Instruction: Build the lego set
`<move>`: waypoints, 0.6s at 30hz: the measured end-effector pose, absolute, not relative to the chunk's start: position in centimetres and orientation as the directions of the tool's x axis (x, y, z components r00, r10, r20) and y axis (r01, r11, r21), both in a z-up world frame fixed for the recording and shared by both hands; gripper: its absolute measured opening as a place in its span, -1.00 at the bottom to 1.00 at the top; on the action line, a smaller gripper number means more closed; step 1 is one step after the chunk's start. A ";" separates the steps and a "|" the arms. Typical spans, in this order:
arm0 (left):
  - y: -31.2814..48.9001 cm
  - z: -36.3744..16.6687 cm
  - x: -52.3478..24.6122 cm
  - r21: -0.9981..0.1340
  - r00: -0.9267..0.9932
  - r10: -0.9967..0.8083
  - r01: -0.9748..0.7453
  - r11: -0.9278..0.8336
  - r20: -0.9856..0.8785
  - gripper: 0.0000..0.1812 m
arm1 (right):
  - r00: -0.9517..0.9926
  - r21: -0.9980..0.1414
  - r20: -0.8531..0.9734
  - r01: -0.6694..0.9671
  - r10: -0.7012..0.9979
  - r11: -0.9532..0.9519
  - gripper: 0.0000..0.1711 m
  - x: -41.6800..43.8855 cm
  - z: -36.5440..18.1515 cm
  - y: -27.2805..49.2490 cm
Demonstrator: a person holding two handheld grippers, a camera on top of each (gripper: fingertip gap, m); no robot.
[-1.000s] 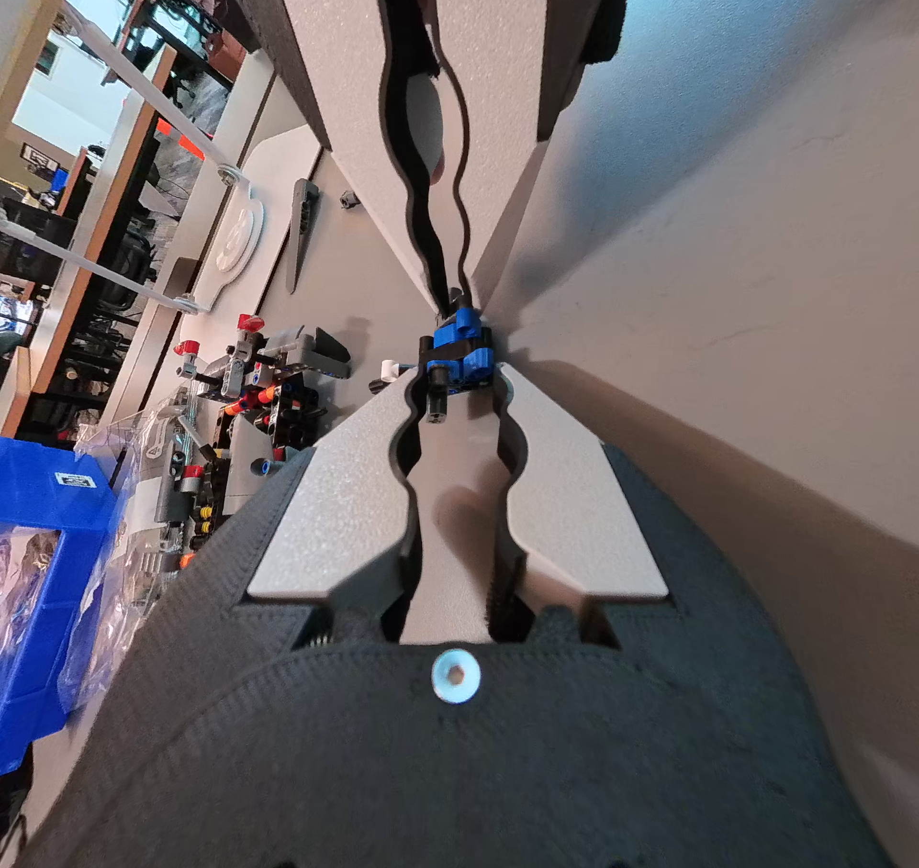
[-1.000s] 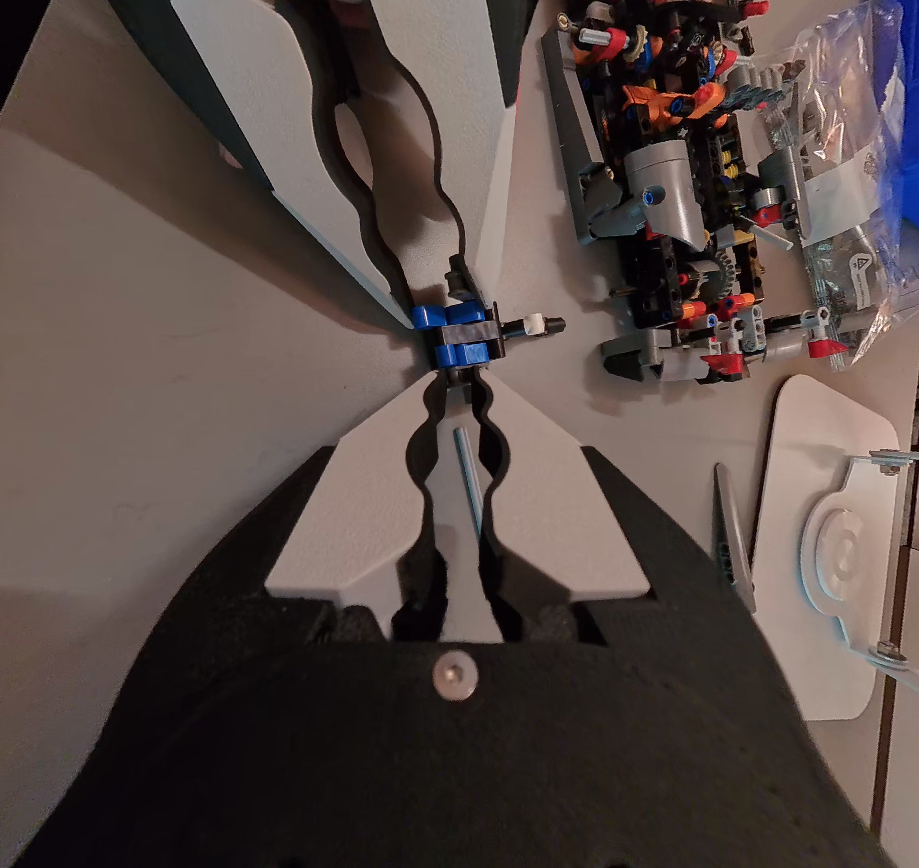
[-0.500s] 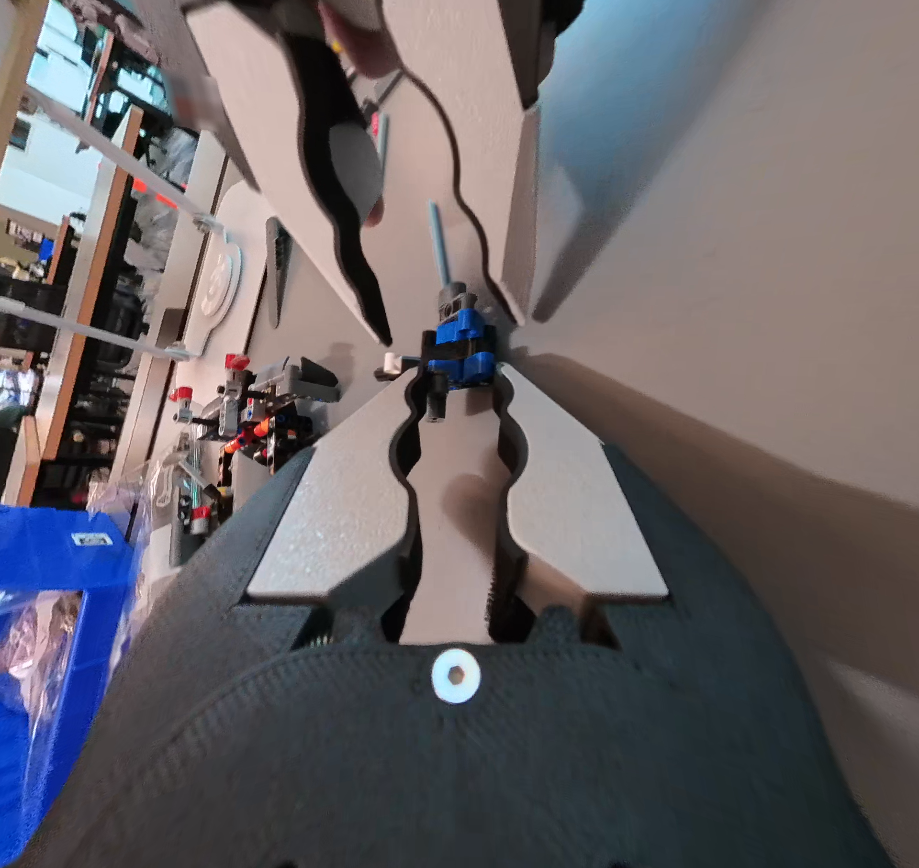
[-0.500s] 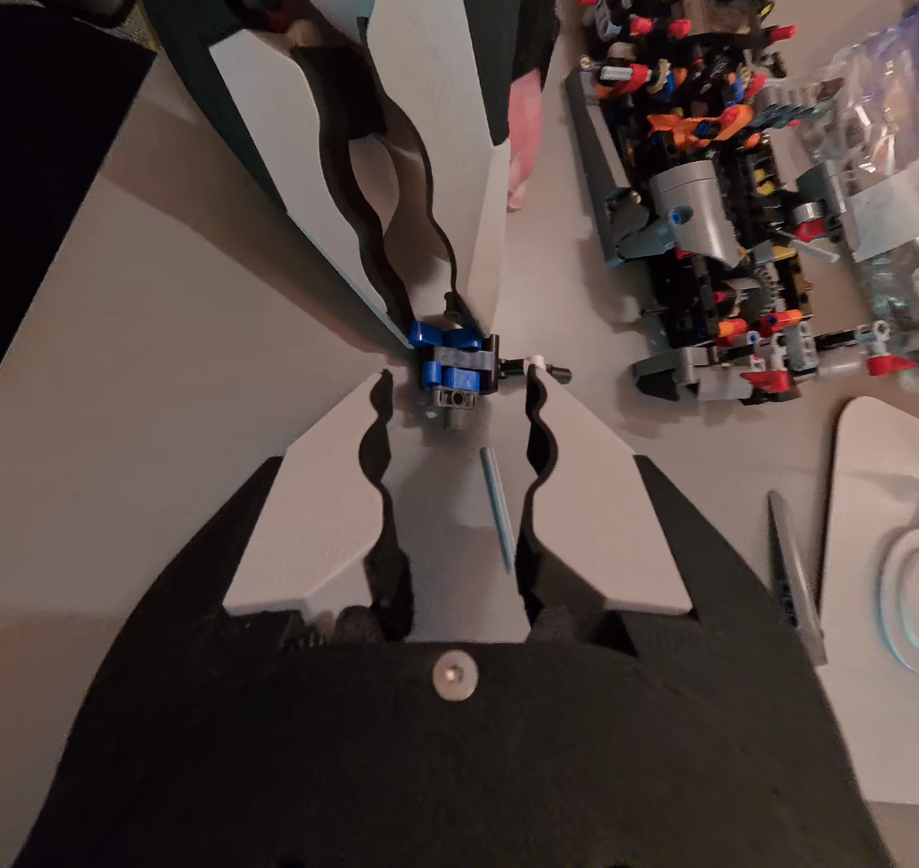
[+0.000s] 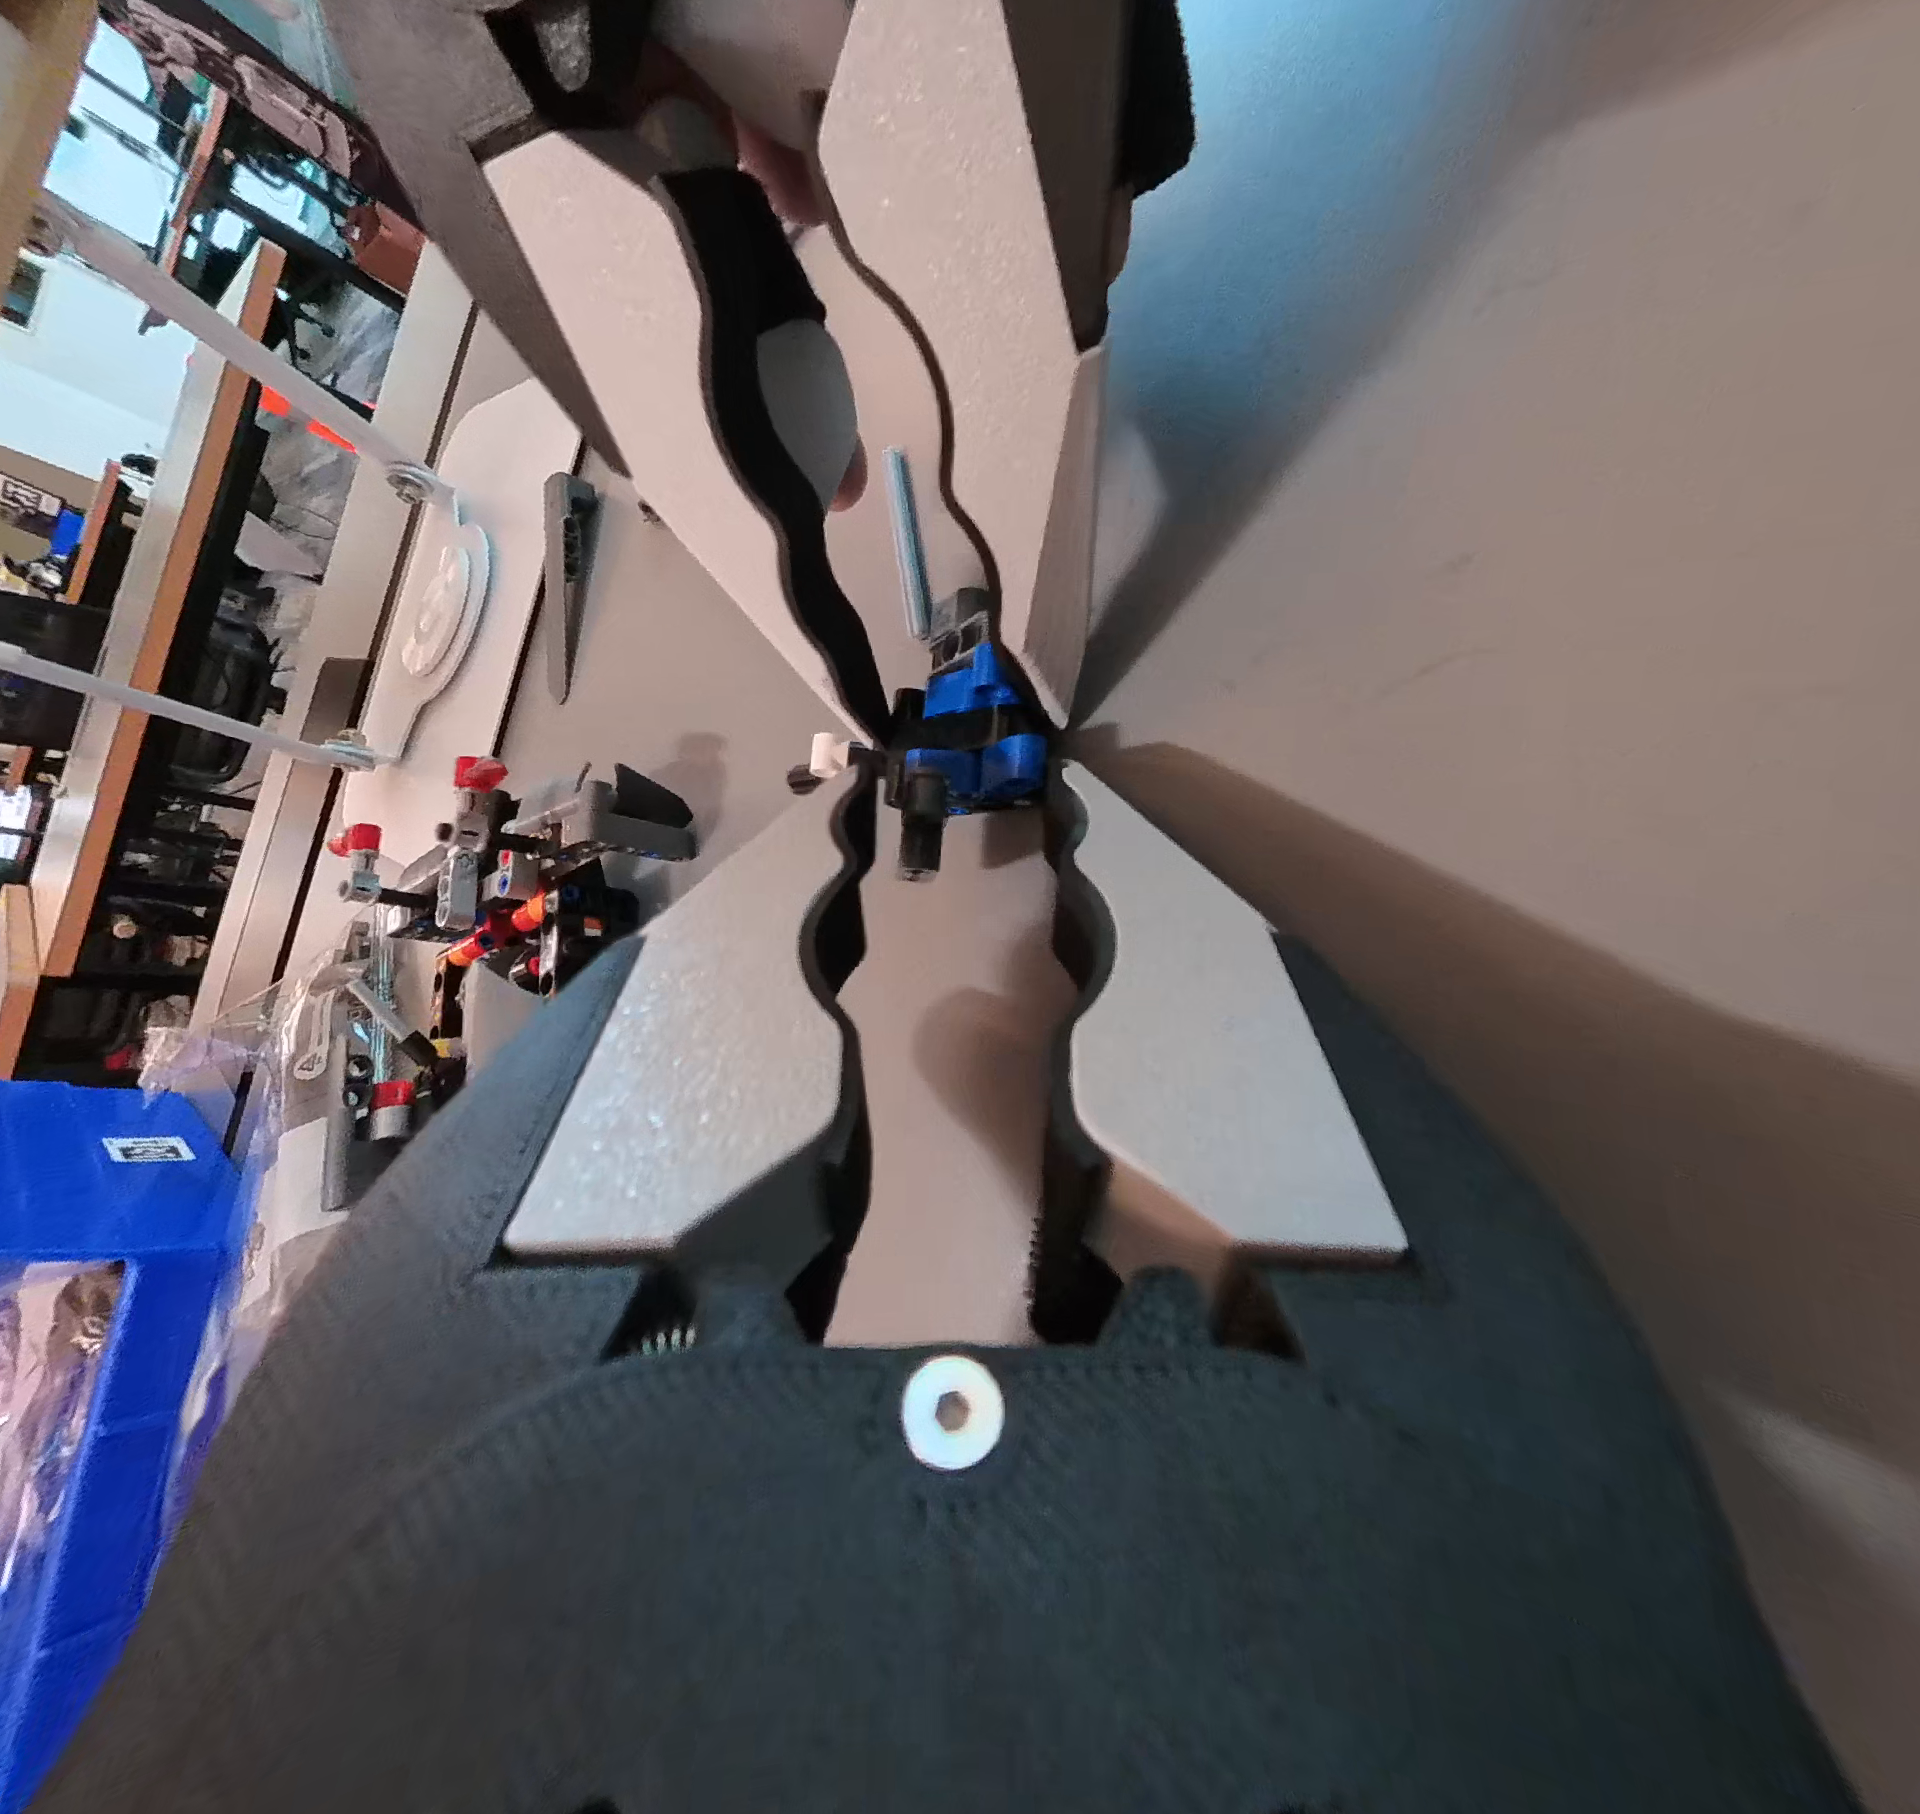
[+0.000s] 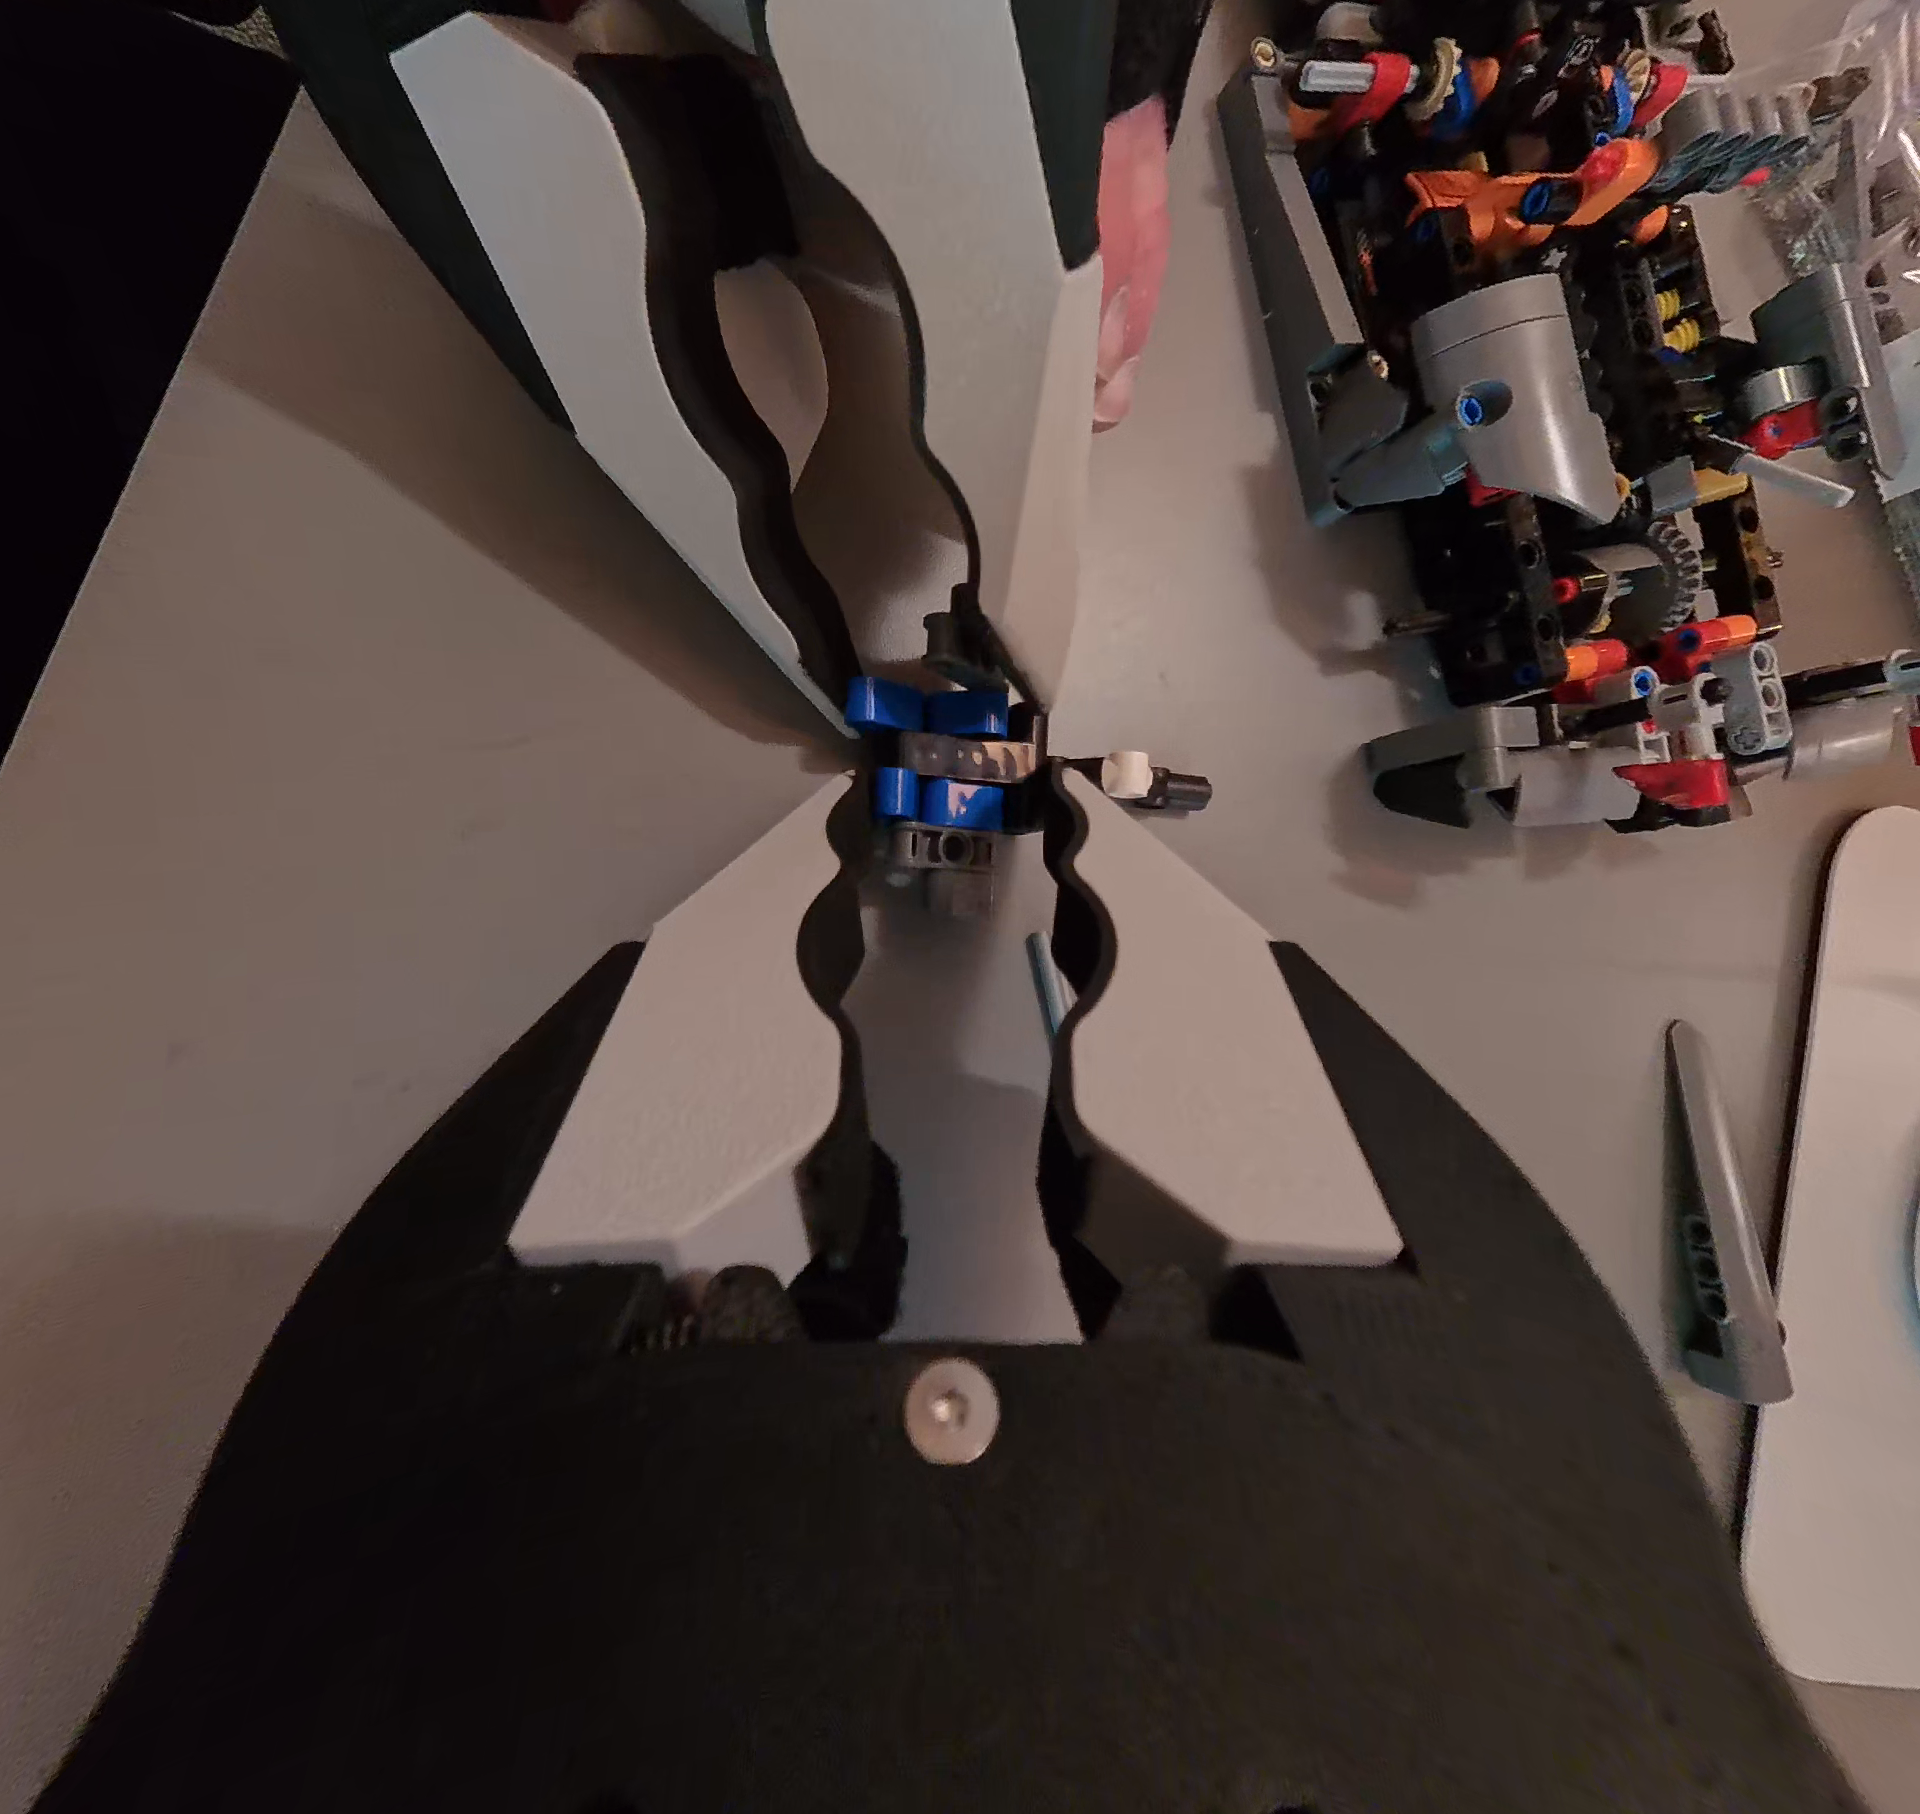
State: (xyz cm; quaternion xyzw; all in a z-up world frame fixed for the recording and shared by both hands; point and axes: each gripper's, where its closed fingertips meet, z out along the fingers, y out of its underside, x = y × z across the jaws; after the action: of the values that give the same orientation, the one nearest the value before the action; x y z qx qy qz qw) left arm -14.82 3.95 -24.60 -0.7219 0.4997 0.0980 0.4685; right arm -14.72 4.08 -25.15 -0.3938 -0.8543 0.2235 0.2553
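Note:
A small blue and black Lego sub-assembly [image 5: 977, 736] hangs just above the table between both grippers, with a white bush on a black pin [image 6: 1127, 772] sticking out of its side. My left gripper [image 5: 961, 782] is shut on it from one end. My right gripper [image 6: 951, 793] is closed around its other end, where a grey piece [image 6: 940, 855] sits between the fingers. In the right wrist view the sub-assembly [image 6: 935, 756] fills the gap between the tips. A thin blue axle [image 6: 1044, 985] lies on the table under the right gripper.
The large partly built Lego model [image 6: 1558, 414] stands to the right, and it shows in the left wrist view [image 5: 520, 860]. A grey curved panel [image 6: 1714, 1224] and a white board [image 6: 1860, 1245] lie beside it. Plastic bags [image 6: 1870, 102] and a blue bin [image 5: 94, 1349] sit beyond. Left and right tips are no more than a few centimetres apart. About 4 cm separates my right fingertips from the thin blue axle [image 6: 1044, 985]. The left camera catches it too, in the left wrist view [image 5: 924, 590].
My right gripper let go of the grey end, opened and pulled back, then came in again and closed around the sub-assembly. The left gripper kept its hold.

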 end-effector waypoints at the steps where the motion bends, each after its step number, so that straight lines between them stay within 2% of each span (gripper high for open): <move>1: 4.0 -24.7 -14.8 -0.584 0.486 -0.635 -0.809 -0.067 -0.601 -0.68 | -0.559 -0.583 0.259 0.560 0.788 0.589 -0.65 -14.7 -25.2 4.1; 18: 4.0 -24.8 -14.4 -0.604 0.493 -0.712 -0.787 -0.121 -0.500 -0.72 | -0.559 -0.581 0.260 0.561 0.788 0.590 -0.66 -14.7 -25.2 4.1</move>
State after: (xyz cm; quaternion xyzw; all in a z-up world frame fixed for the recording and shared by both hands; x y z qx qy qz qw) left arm -14.35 3.97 -24.84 -0.7474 0.5016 0.0433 0.4334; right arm -14.70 4.09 -25.18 -0.3947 -0.8543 0.2223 0.2547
